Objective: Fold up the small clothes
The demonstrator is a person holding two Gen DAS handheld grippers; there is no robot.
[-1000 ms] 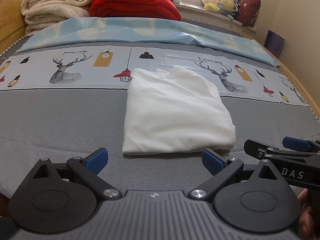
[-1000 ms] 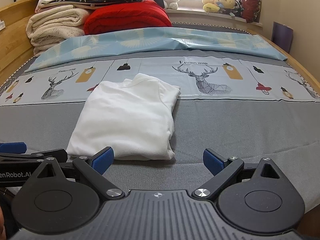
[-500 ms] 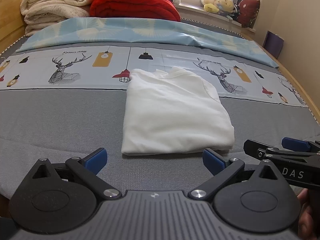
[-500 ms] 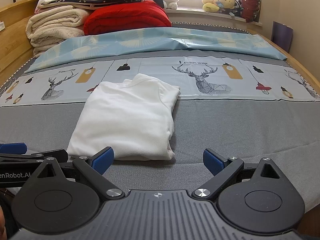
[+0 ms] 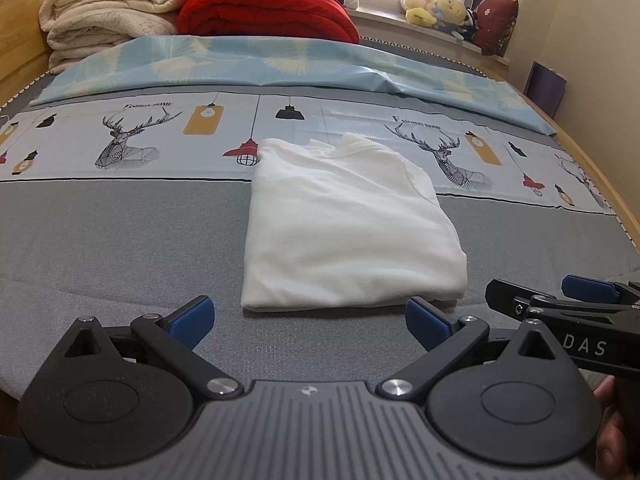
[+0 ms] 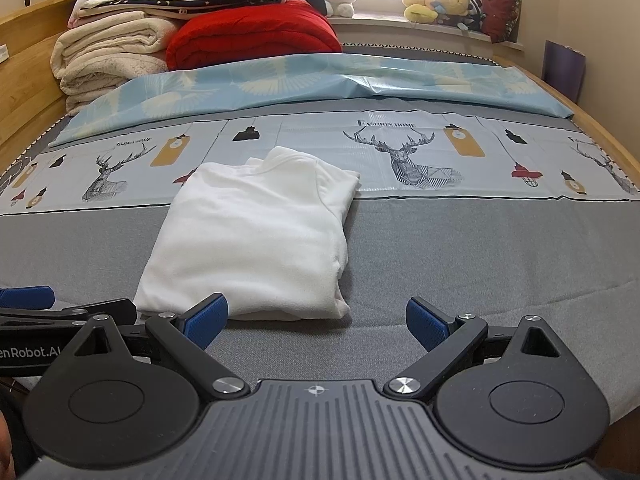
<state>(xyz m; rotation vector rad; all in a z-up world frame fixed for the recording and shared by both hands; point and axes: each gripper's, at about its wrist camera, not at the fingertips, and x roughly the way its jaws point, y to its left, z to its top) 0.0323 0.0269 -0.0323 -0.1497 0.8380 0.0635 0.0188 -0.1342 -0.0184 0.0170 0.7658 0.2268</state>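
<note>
Bedroom, bed (image 5: 100, 240) w/ grey cover takes up most of both views; printed strip w/ deer and lamps runs across it, blue sheet (image 5: 280, 60) beyond that.

White garment (image 5: 344, 228) lies mid-bed, near edge on the grey part, collar end over the printed strip. Looks folded into a neat rectangle already: sleeves tucked, sides straight, thick doubled edge on its right side in the right wrist view (image 6: 256, 236).

Left gripper (image 5: 308, 320) hangs just short of the garment's near hem, jaws wide apart, nothing in them. Right gripper (image 6: 316, 320) same: spread wide, empty, its left pad just at the hem's near edge; can't tell if it touches. Each gripper shows at the side of the other's view.

Step, my guess: side folds done, one more fold left, hem up to collar, or it's finished. If folding on, both grippers need to pinch the near hem corners thru all layers, lift low and carry fwd evenly so the stack doesn't slide.

Further out: cream blankets (image 5: 108, 12) and red quilt (image 5: 268, 12) stacked at the head end, plush toys (image 6: 436, 4) on the sill.

Writing: "FASHION HOME" on the strip, "DAS" on right gripper's body, "enRobot.AI" (cut off) on the left one
</note>
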